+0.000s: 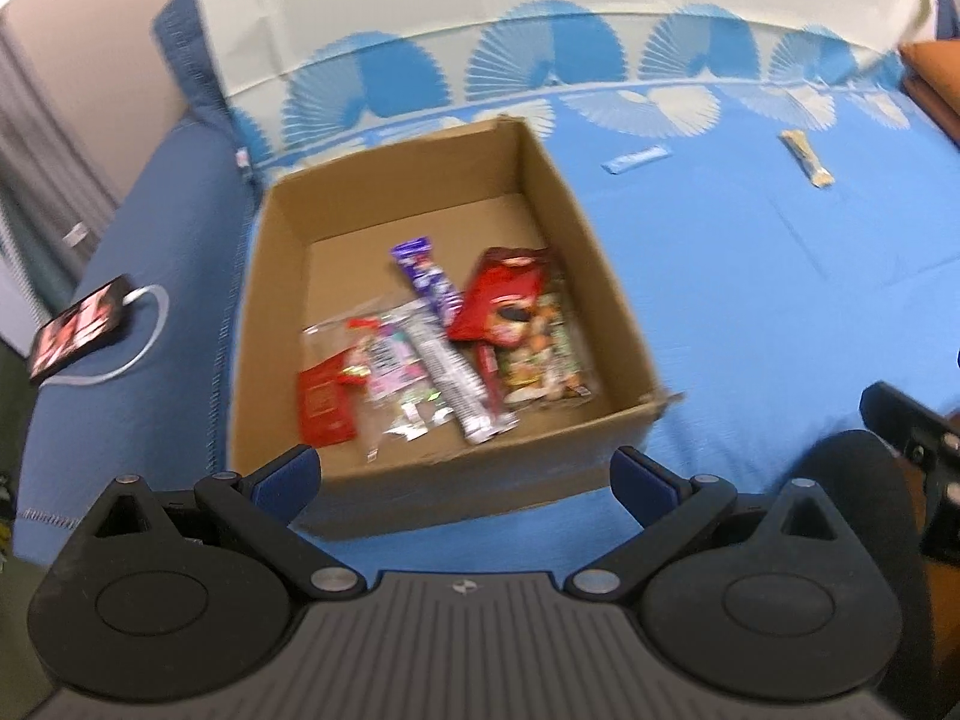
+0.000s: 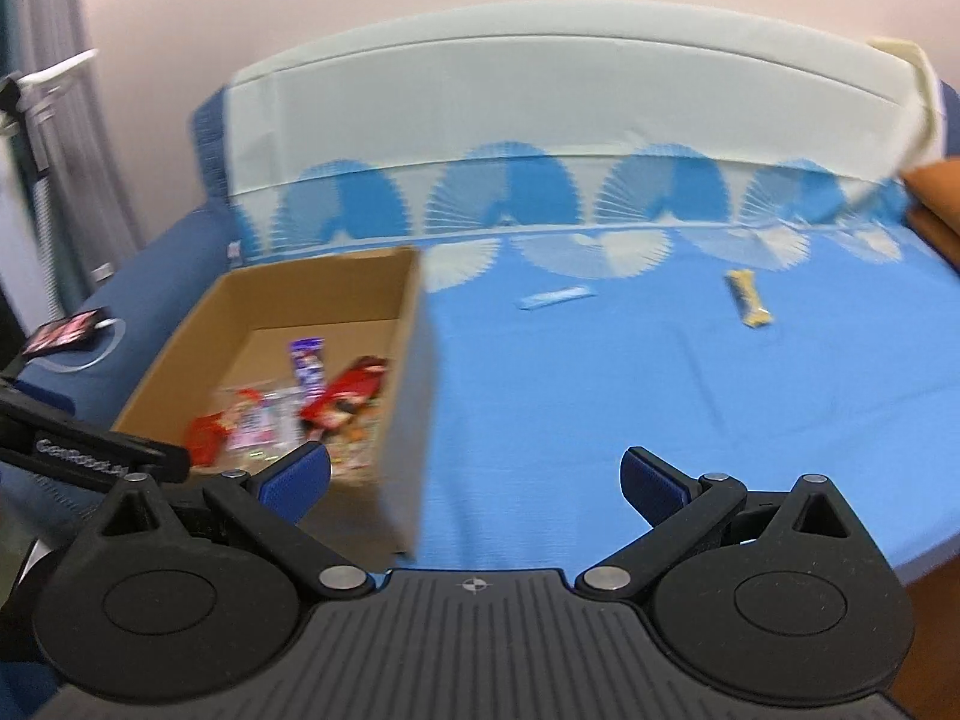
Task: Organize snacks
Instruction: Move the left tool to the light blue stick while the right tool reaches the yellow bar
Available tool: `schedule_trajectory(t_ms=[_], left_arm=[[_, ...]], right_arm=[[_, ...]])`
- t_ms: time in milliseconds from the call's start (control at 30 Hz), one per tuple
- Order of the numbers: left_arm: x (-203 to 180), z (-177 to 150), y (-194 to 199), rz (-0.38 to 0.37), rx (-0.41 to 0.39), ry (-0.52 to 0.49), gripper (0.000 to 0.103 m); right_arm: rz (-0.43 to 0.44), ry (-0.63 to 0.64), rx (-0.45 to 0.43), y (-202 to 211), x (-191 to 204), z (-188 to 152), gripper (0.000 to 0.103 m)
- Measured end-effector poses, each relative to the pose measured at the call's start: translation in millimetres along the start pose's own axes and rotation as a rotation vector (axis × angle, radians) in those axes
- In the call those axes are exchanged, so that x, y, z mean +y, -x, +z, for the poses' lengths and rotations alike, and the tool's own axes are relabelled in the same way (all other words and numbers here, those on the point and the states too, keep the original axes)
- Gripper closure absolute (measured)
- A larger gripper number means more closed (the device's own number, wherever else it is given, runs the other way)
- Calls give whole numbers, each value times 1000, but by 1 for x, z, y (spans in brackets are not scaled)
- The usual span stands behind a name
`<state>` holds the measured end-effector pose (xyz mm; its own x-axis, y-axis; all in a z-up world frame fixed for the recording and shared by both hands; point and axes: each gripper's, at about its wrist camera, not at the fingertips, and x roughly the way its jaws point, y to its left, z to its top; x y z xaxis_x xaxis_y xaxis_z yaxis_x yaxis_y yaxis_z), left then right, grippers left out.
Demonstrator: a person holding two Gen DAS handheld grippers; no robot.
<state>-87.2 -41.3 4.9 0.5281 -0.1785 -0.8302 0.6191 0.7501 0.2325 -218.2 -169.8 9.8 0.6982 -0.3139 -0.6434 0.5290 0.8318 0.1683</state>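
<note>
The left tool point(image 1: 467, 474) is spread wide with nothing between its blue pads, held just near of the cardboard box point(image 1: 564, 192). The right tool point(image 2: 475, 477) is equally wide apart and empty, to the right of the box's near corner. Inside the box lie a red packet point(image 1: 507, 294), a purple wrapper point(image 1: 423, 276), a silver bar point(image 1: 450, 372) and clear bags of sweets point(image 1: 390, 360). Farther right on the blue bedspread point(image 1: 750, 276), well apart from the box, lie a blue stick pack point(image 1: 635, 159) and a tan bar point(image 1: 807, 157). A phone point(image 1: 81, 327) rests on the left edge.
</note>
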Motion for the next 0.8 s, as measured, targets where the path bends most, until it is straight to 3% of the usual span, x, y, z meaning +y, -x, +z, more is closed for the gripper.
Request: schedule_trajectory(t_ms=[200, 433, 633, 800], left_arm=[[-36, 32, -18, -61, 30, -62, 0], [-82, 110, -60, -175, 84, -104, 0], [-112, 206, -140, -224, 111, -20, 0], [-163, 268, -231, -205, 94, -180, 0]], right_arm=[[-81, -40, 21, -22, -48, 5, 0], [-164, -107, 36, -69, -116, 28, 0], [-224, -174, 24, -139, -188, 64, 0], [-274, -187, 41, -233, -249, 96, 0]])
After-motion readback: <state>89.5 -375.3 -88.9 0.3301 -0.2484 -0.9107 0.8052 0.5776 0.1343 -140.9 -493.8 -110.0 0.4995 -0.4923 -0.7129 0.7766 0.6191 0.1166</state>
